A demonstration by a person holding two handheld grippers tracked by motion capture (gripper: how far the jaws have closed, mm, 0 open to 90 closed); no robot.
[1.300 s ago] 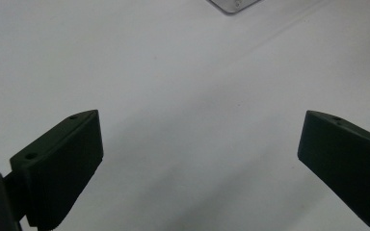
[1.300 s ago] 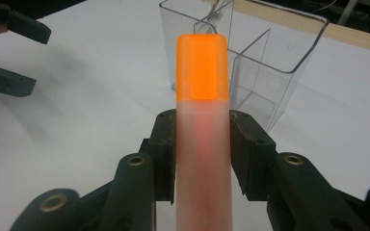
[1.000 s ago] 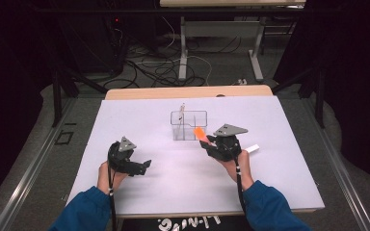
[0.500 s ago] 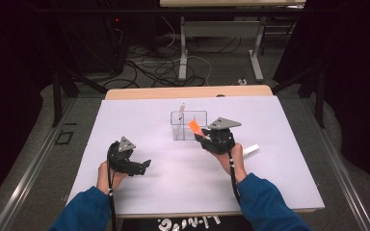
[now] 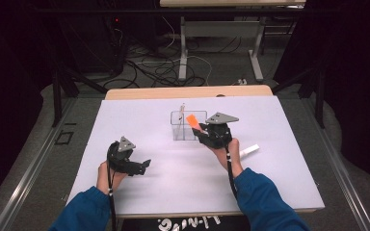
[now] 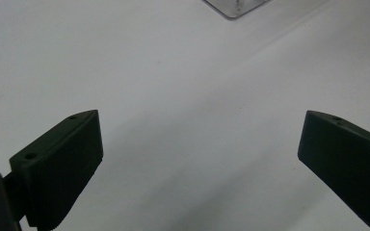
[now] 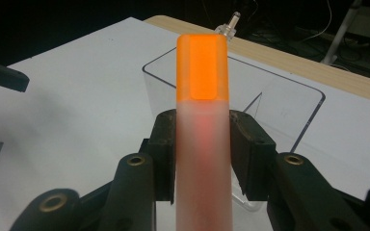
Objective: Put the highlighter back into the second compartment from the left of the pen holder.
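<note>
marker (image 5: 191, 120) just before clear box (image 5: 180, 131)

An orange-capped, frosted marker (image 7: 203, 139) sits between black jaws, before a clear box (image 7: 279, 108) (white table (image 5: 139, 120), blue sleeves (image 5: 265, 202)).

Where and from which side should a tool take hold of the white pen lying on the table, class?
Grip the white pen across its middle, coming from above with the jaws either side of its narrow barrel. It lies flat on the white table with open space round it, so a top approach looks easiest.
</note>
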